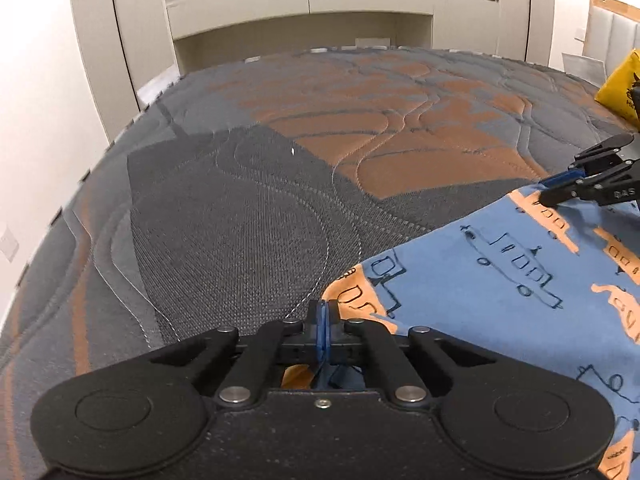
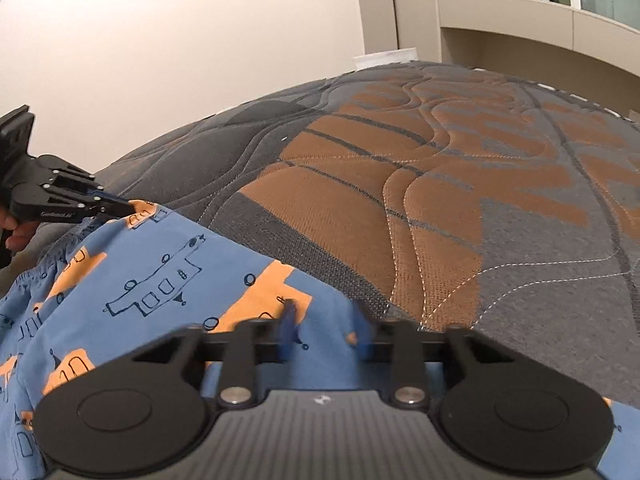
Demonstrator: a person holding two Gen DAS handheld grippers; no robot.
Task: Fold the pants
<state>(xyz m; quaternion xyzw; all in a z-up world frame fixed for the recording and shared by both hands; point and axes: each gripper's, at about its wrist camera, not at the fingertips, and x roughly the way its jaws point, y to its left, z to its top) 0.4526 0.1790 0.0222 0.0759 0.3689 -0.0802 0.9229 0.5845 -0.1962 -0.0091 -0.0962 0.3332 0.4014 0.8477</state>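
Note:
Blue pants [image 1: 500, 280] printed with orange patches and dark line drawings lie on a quilted mattress [image 1: 280, 200]. My left gripper [image 1: 323, 320] is shut, its blue pads pressed together on a corner of the pants' edge, and cloth shows under its linkage. From the right wrist view the left gripper [image 2: 122, 208] pinches that corner of the pants [image 2: 160, 280] slightly off the bed. A hand [image 2: 16, 232] holds it. My right gripper [image 2: 325, 322] stands open and blurred, fingers apart over the pants' other edge with cloth between them. It appears as the right gripper [image 1: 556, 190] at the far right.
The grey and orange mattress [image 2: 440, 200] stretches ahead of both grippers. A yellow bag [image 1: 620, 88] rests at its far right by a padded headboard [image 1: 612, 28]. Beige cabinets [image 1: 300, 12] stand beyond the far edge, with a white wall [image 1: 40, 120] to the left.

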